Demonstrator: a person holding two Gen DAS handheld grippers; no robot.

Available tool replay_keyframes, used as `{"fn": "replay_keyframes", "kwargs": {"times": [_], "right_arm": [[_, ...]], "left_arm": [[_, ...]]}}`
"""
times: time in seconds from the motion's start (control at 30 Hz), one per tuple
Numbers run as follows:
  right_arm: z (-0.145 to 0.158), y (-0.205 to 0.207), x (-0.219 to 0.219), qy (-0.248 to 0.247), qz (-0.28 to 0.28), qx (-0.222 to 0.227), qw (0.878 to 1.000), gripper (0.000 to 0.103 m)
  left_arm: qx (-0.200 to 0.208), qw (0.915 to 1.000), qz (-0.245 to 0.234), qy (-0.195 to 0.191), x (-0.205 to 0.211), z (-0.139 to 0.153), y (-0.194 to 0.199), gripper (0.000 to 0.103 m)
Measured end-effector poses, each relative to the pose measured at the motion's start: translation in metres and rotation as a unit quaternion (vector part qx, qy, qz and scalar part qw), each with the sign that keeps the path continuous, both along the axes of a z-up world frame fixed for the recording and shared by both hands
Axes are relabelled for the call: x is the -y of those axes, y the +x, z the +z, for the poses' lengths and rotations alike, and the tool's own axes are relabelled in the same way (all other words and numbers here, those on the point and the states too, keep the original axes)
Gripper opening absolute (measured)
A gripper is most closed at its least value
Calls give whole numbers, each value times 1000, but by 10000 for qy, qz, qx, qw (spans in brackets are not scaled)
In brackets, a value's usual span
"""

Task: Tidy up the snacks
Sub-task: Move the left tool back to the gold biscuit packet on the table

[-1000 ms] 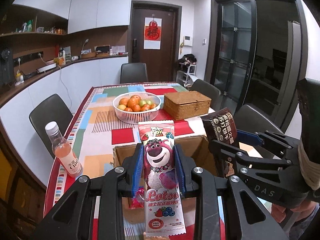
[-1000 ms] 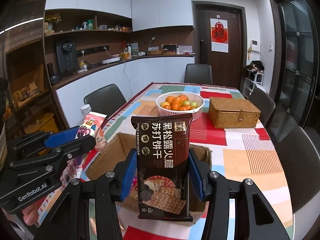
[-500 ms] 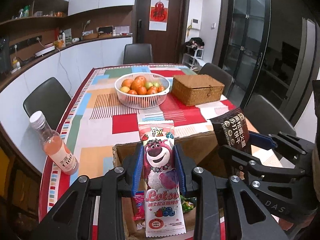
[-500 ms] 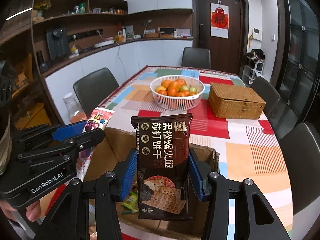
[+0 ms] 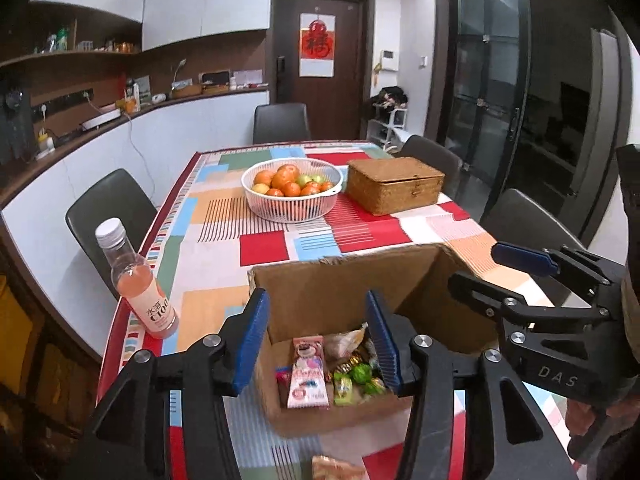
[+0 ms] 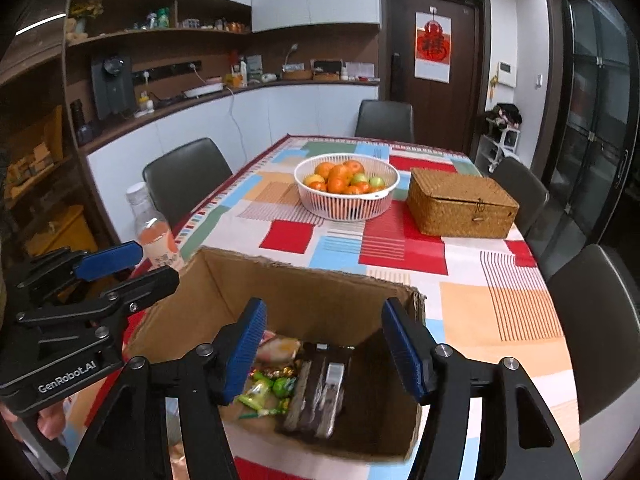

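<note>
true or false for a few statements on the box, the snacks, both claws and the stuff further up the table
1. The pink Lotso packet lies inside the cardboard box. True.
2. The right claw grips the dark cracker packet. False: its jaws are opening, nothing between them, and the packet lies in the box.
3. The wicker box has its lid open. False: it is closed.
4. The left claw holds nothing. True; its jaws are opening.
5. The pink drink bottle lies on its side. False: it stands upright.
</note>
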State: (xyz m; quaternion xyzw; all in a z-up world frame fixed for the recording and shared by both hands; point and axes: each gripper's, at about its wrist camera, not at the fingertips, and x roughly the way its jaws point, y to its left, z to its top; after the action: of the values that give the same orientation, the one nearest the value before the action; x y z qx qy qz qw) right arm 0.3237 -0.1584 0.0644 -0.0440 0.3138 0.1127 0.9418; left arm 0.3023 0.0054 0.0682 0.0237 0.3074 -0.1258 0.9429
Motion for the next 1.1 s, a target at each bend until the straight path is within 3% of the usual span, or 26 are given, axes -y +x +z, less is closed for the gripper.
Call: {"fn": "replay_keyframes", "kwargs": {"times": [0.17,0.43,0.83,1.1], "right_arm": [[0,-35,-9,74,167,131,9997,61],[-28,-64,-19,117,439,-258,9986,61],[-98,-73,-25,-22,529,-1265,9906,61],[-134,-76,-24,-123,456,-1791,9827,61]], "left_arm": [[111,9998,-165,2,-3,3,-31,52],[-38,9989,-317,351,-7,-19,-65,53],[-1062,9912,-437,661,-12,-96,-70,53],[-1514,9828,-568,894,-8,-136,-68,53]]}}
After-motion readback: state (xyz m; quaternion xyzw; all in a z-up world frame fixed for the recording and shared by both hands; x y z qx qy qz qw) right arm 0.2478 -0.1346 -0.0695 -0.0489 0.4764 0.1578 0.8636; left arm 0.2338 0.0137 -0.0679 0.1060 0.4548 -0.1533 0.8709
